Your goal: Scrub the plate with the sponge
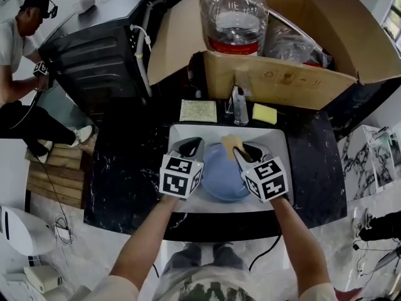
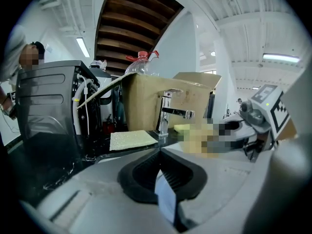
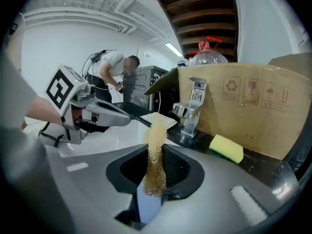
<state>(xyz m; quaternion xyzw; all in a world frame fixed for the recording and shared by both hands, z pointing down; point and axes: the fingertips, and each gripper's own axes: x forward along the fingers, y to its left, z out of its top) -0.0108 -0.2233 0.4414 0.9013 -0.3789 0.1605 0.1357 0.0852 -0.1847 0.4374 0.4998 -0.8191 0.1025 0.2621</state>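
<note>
1. You are in an open workshop or test hall, not a home kitchen: a small sink point(image 1: 182, 132) sits in a dark marble worktop point(image 1: 122, 180).
2. A cardboard box point(image 1: 282, 80) and a big water bottle point(image 1: 233, 17) stand behind it.
3. Cables point(image 1: 59, 221) trail over the floor point(image 1: 81, 256), and strip lights point(image 2: 280, 57) run under a high white ceiling.
4. A second person point(image 1: 15, 42) with head-worn gear works nearby.

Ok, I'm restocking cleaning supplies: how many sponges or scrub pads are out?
3: tan sponge in the right tool, flat scrub pad left of the faucet, yellow sponge right of it. The box may hide more.
</note>
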